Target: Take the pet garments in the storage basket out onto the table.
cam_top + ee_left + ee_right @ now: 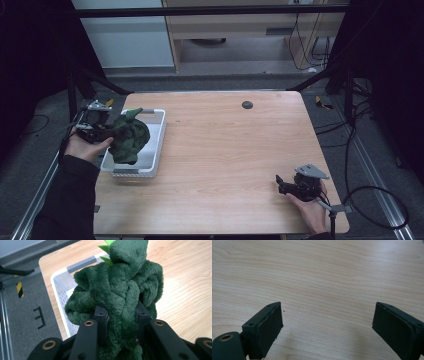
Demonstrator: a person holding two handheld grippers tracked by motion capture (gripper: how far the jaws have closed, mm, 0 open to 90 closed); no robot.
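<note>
A dark green plush toy [128,137] with light green felt spikes hangs above the white perforated basket [156,131] at the table's left edge. My left gripper [106,134] is shut on it, coming in from the left. In the left gripper view both black jaws squeeze the plush toy [117,287] from either side, with the basket [60,282] below and behind it. My right gripper [281,182] rests low near the table's front right corner. Its jaws stand wide apart in the right gripper view, my right gripper [327,327] holding nothing over bare wood.
The wooden table [225,150] has a small black round spot [247,104] near its far edge. Metal frame rails and cables run along the floor on both sides. A grey floor with a yellow-black marker [19,289] lies left of the table.
</note>
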